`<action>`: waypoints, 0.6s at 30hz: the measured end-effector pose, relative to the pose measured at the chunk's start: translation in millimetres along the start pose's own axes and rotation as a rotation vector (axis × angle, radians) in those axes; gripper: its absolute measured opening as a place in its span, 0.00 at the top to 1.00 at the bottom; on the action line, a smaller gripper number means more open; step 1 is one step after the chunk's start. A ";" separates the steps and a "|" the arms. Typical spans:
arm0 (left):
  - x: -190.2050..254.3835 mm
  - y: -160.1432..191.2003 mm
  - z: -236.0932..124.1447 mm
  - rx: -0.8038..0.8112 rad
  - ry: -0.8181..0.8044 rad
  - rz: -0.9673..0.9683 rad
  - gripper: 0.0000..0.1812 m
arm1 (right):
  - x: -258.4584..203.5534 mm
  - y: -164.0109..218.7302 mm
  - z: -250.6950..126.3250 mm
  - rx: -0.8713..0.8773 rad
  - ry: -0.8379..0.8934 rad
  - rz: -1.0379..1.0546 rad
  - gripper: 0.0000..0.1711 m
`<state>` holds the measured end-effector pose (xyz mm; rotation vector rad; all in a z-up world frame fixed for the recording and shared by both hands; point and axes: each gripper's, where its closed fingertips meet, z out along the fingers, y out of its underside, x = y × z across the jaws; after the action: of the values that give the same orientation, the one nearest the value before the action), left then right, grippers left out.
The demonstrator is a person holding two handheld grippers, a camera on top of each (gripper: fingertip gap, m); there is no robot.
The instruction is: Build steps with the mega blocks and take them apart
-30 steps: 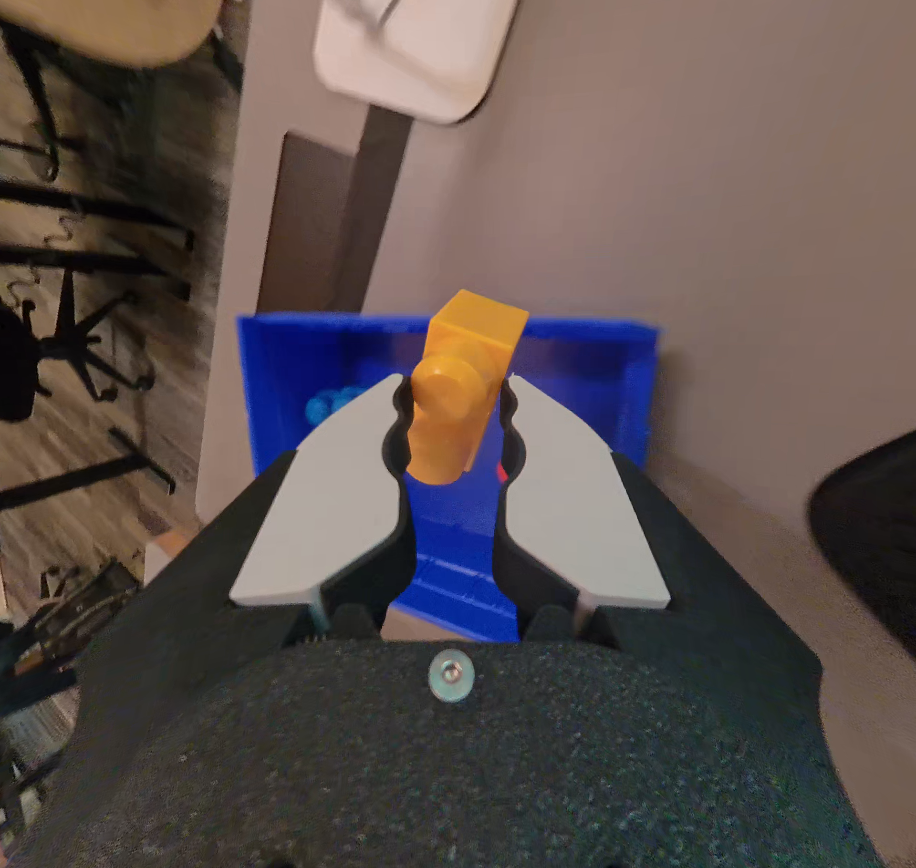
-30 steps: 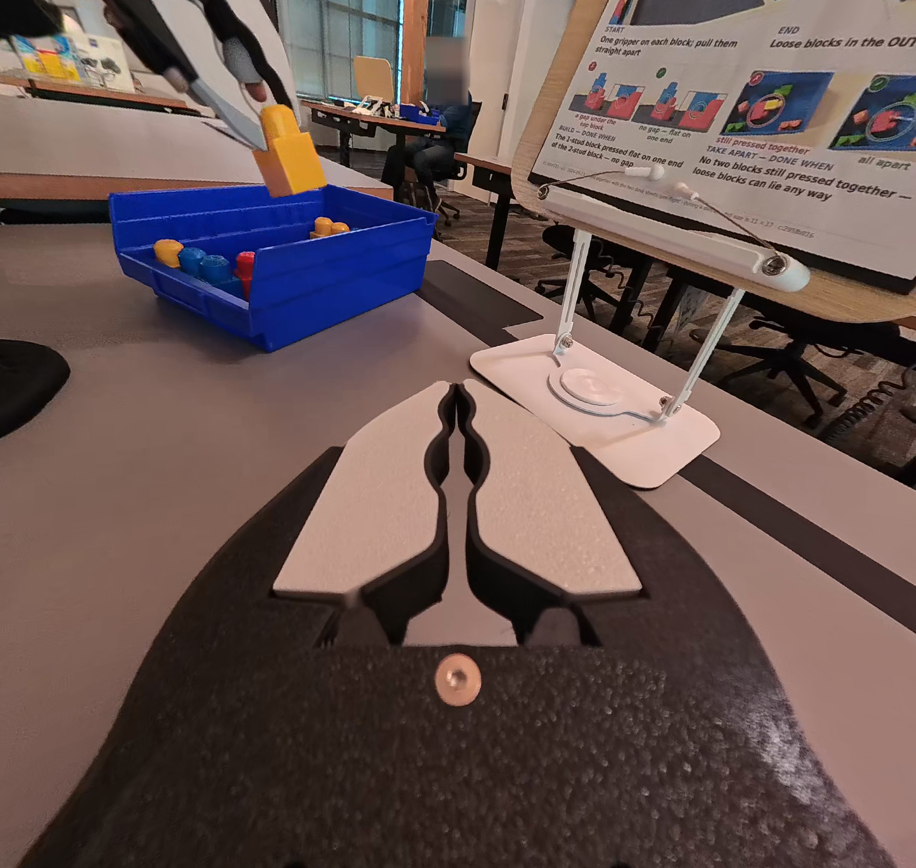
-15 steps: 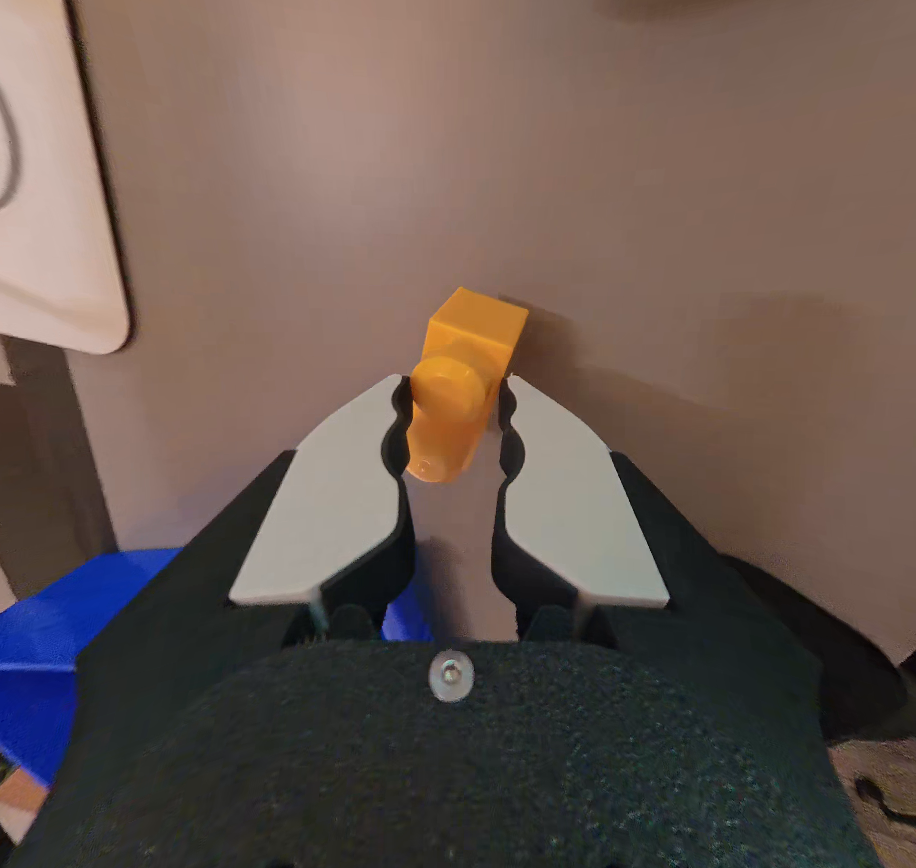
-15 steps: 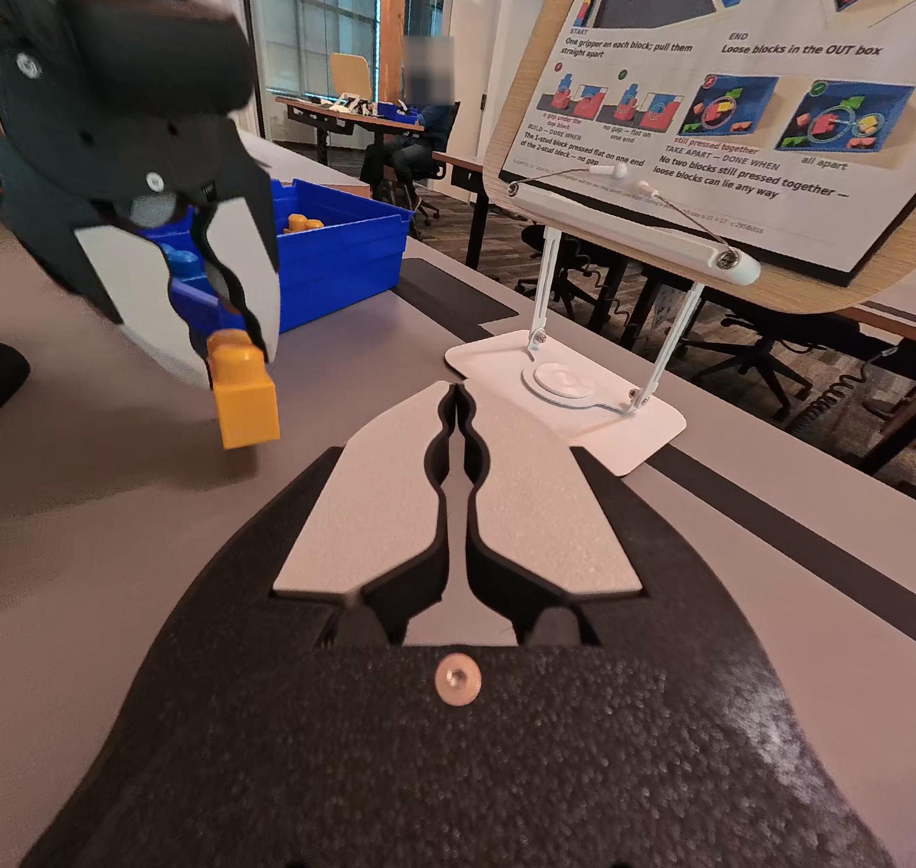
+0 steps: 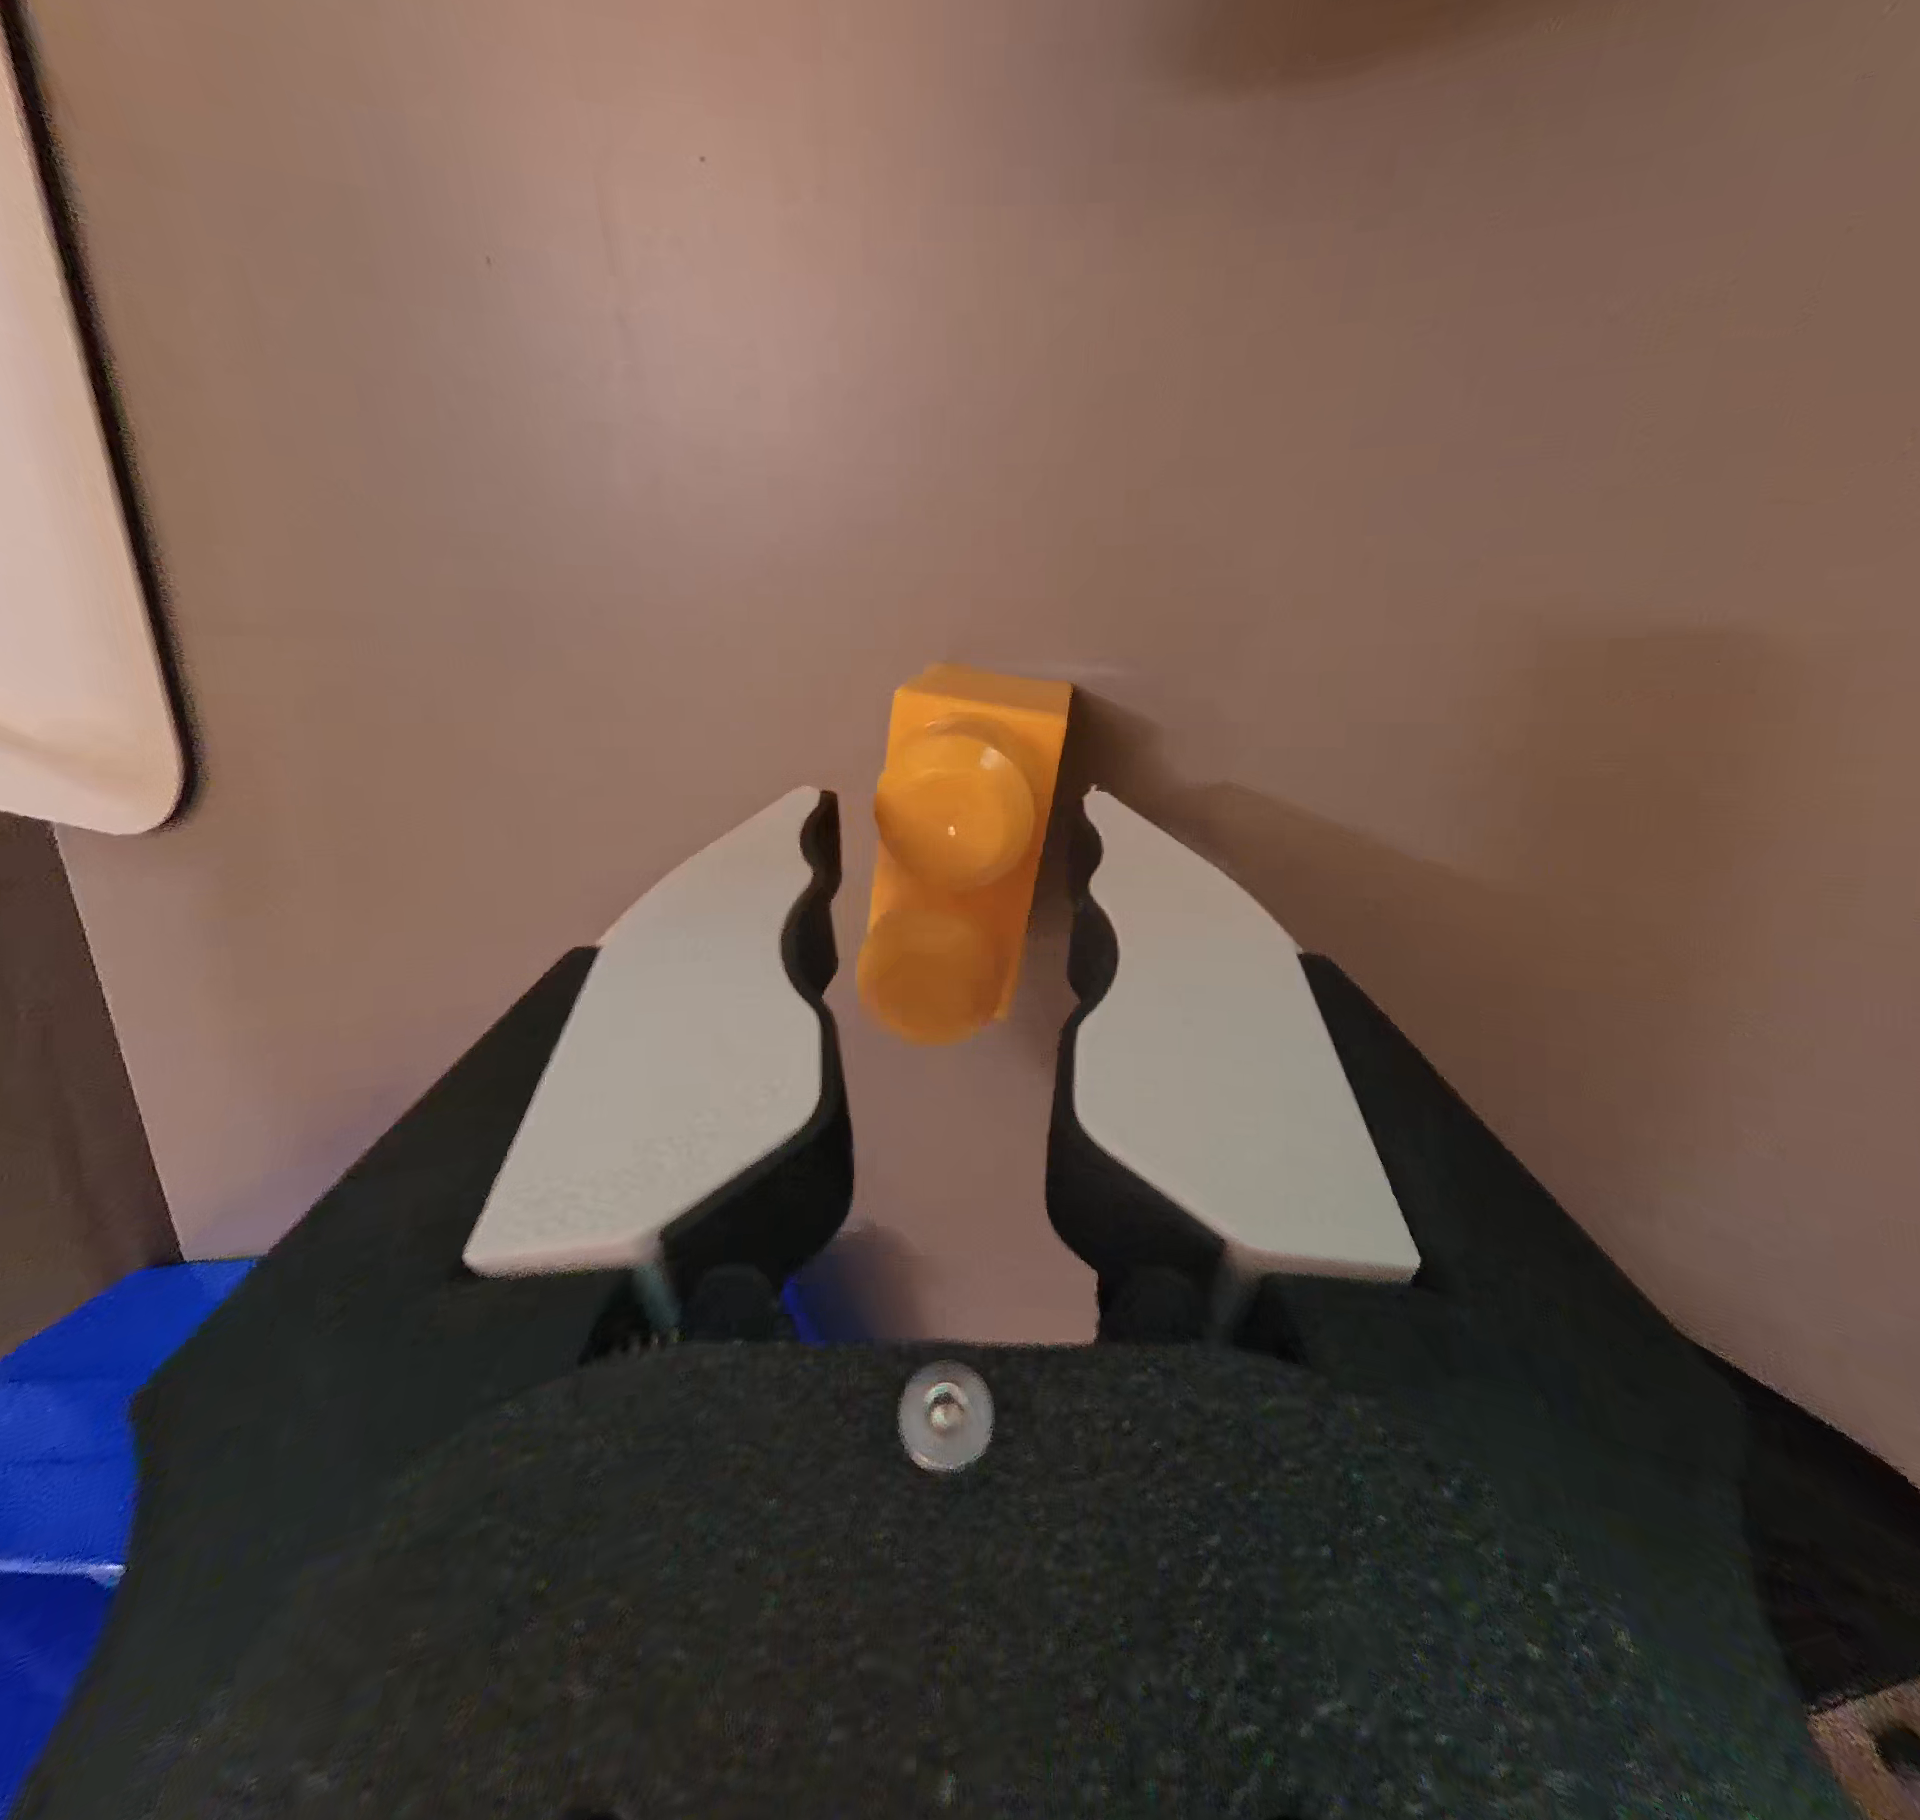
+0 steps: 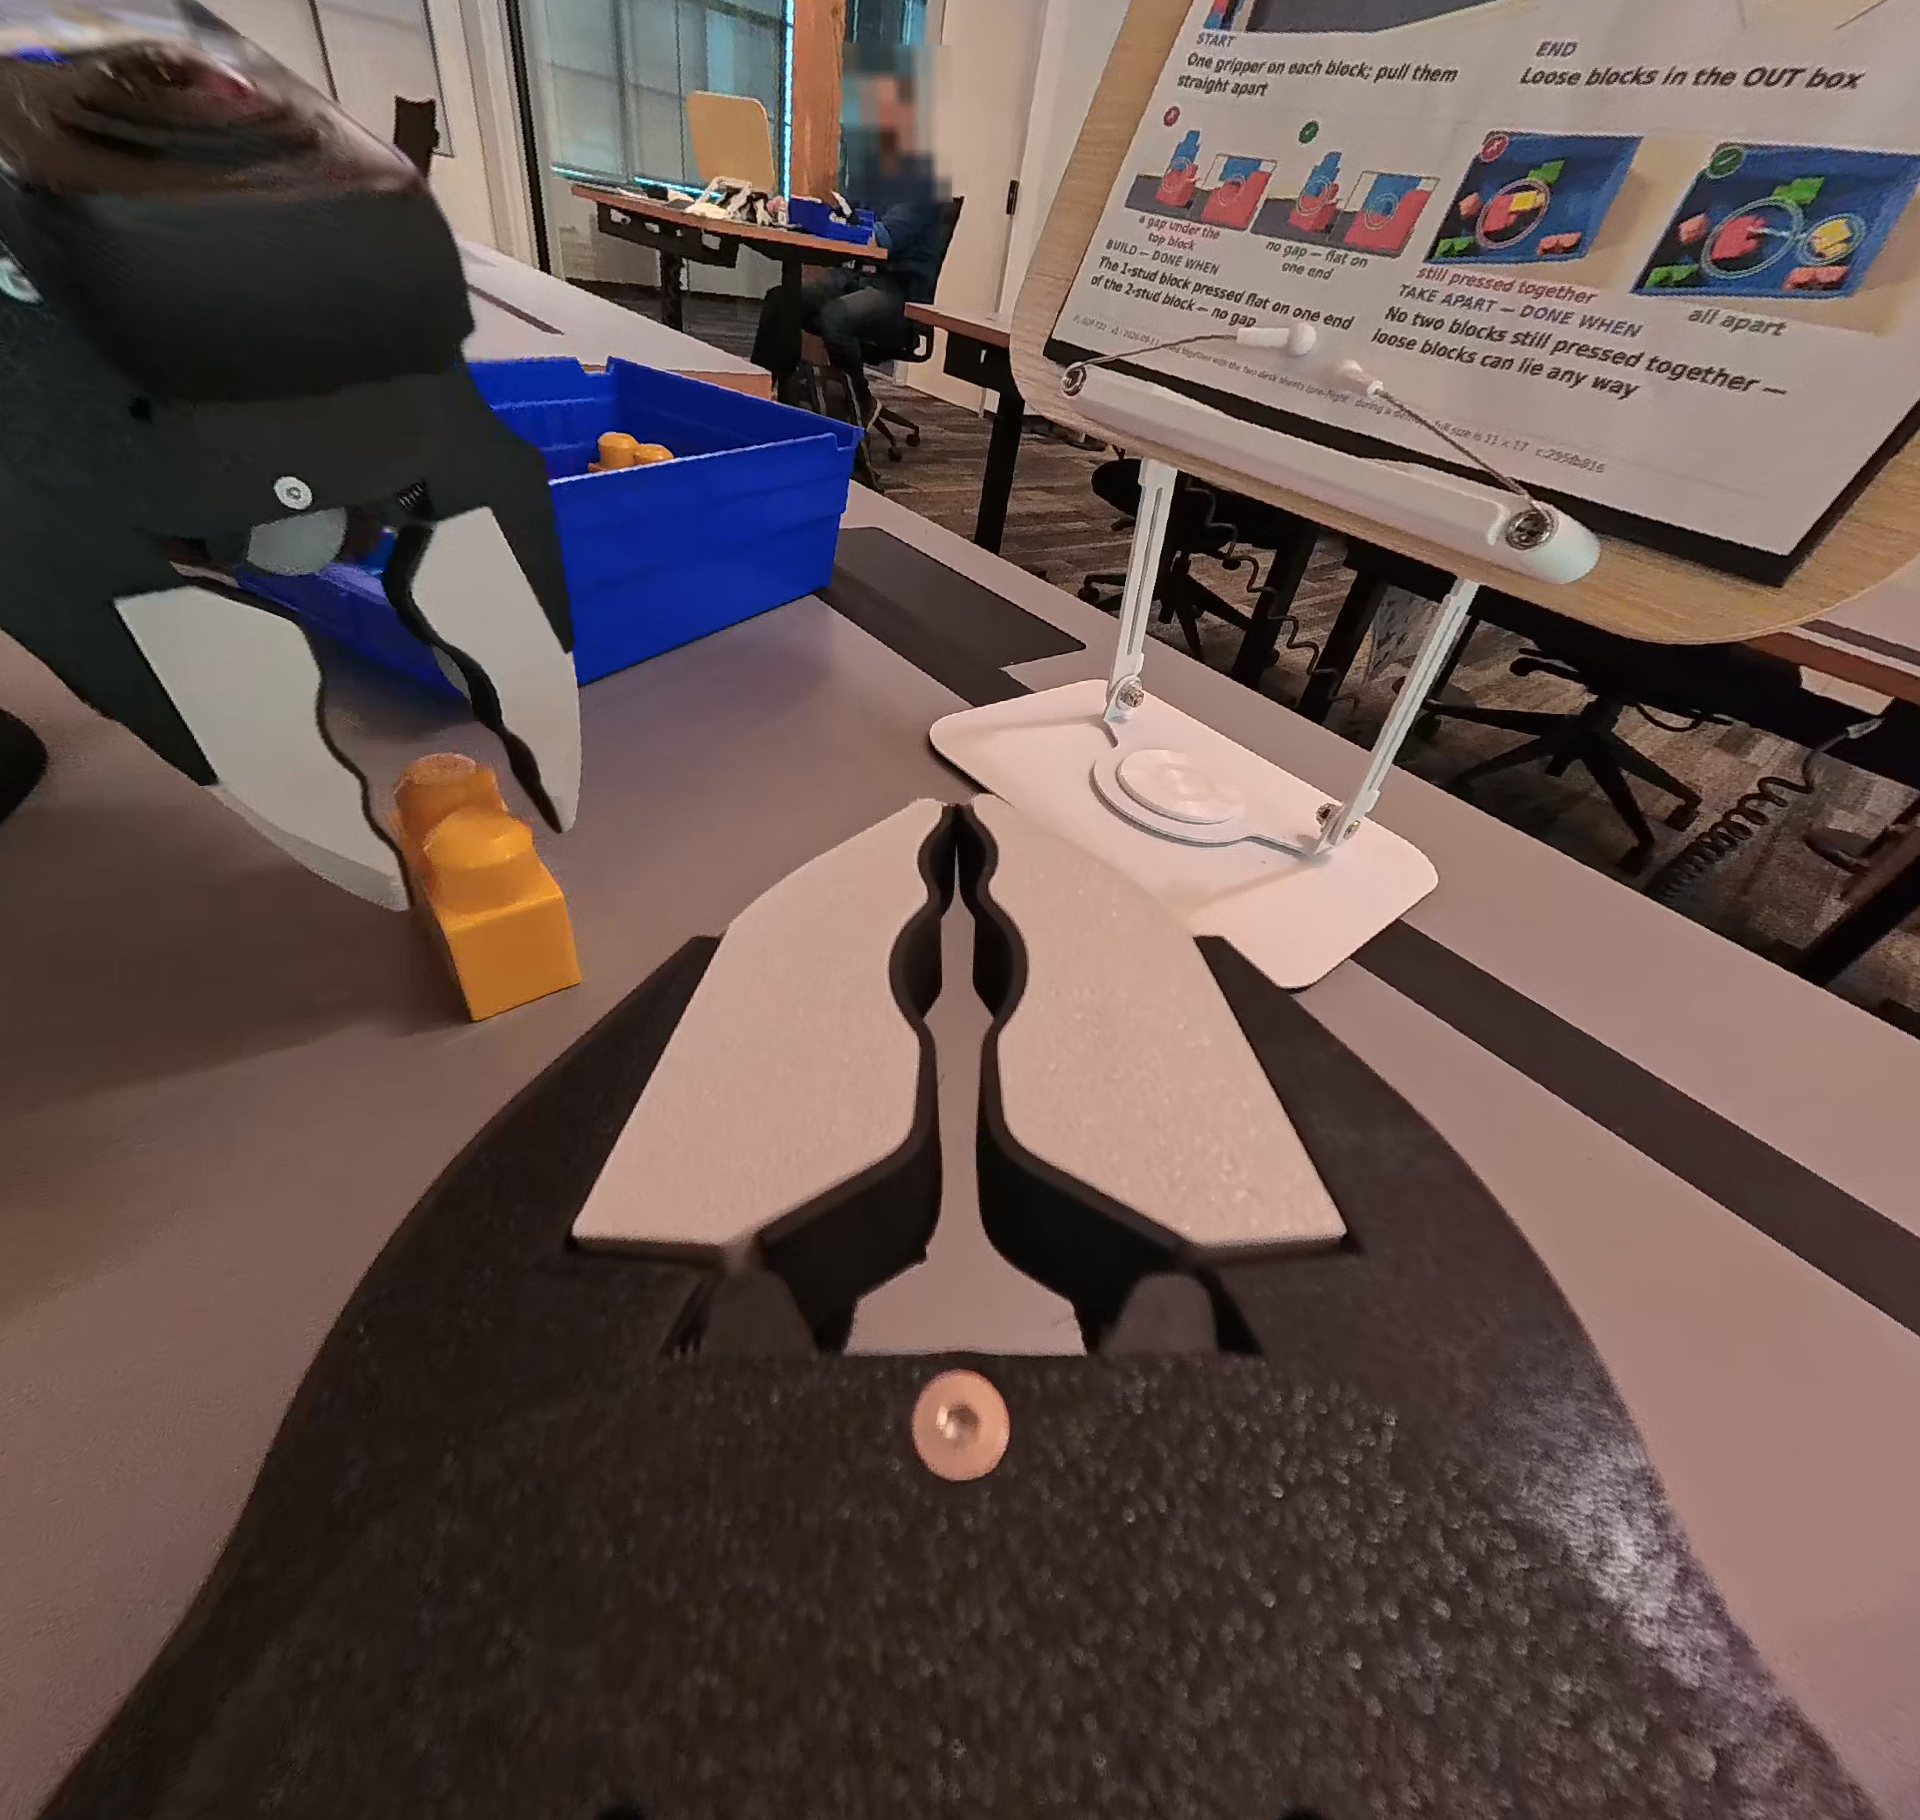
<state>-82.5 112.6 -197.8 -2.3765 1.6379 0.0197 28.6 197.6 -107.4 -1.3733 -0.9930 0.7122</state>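
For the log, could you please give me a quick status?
Left hand-held gripper open, straddling orange block on table. Right hand-held gripper shut, empty. Nothing in the way.

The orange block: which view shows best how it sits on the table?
The right wrist view: the orange block appears side-on, resting on the grey table, studs up, under the open left tool. The left wrist view shows only its studded top from above.

An open-plan office is being shown: desks [image 6: 727,222], swivel chairs [image 6: 1600,731], large windows [image 6: 665,35], and a person [image 6: 883,243] being seated behind.
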 end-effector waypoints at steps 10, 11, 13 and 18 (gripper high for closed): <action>-66.9 34.3 -111.1 0.269 -0.193 -0.185 0.78 | -0.3 0.9 -0.2 -0.003 -0.002 0.001 1.00; -74.0 46.0 -121.4 0.274 -0.216 -0.205 0.78 | -0.5 1.0 -0.3 -0.003 -0.002 0.002 1.00; -85.6 73.6 -134.0 0.253 -0.246 -0.251 0.79 | -0.6 1.2 -0.1 -0.004 -0.003 0.004 1.00; -101.7 152.7 -121.0 0.090 -0.219 -0.404 0.80 | -1.6 2.2 0.7 -0.007 -0.007 0.011 1.00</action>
<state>-276.4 128.8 -95.6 -2.4876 1.0229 0.1228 27.6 196.7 -109.9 -1.3839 -0.9952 0.7231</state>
